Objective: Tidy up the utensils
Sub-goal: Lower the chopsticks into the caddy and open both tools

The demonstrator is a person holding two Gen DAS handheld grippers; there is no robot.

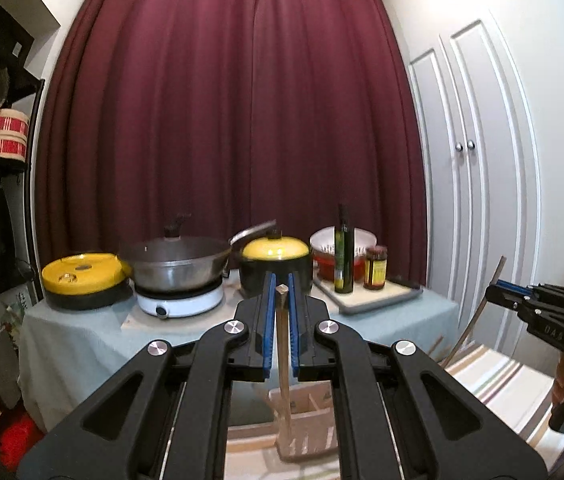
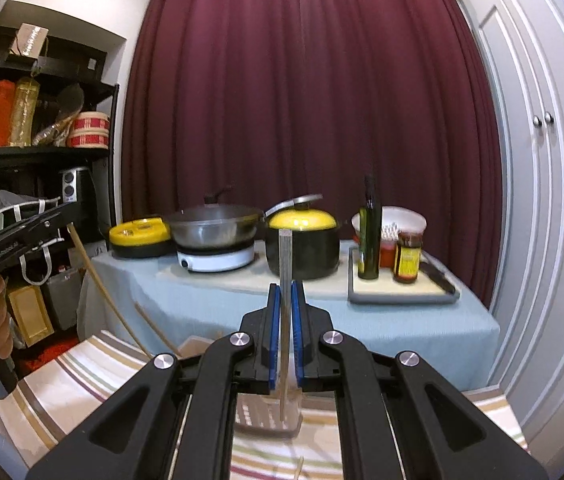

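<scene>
In the left wrist view my left gripper (image 1: 281, 292) is shut on a wooden chopstick (image 1: 283, 344) that stands upright between the blue pads. Its lower end reaches down over a pale wooden utensil box (image 1: 310, 412) with dividers. At the right edge, the right gripper (image 1: 498, 300) grips a long thin stick (image 1: 476, 316). In the right wrist view my right gripper (image 2: 285, 292) is shut on a flat pale stick (image 2: 285, 256), upright above a slotted pale holder (image 2: 262, 416). The left gripper (image 2: 62, 216) appears at the left with its chopstick (image 2: 100, 292) slanting down.
A striped cloth (image 2: 82, 376) covers the near surface. Behind it, a blue-clothed table (image 2: 402, 328) carries a wok on a hotplate (image 2: 214, 236), yellow-lidded pots (image 2: 302, 244), an oil bottle (image 2: 369, 236) and a jar on a tray. Black shelves stand left, white cupboard doors right.
</scene>
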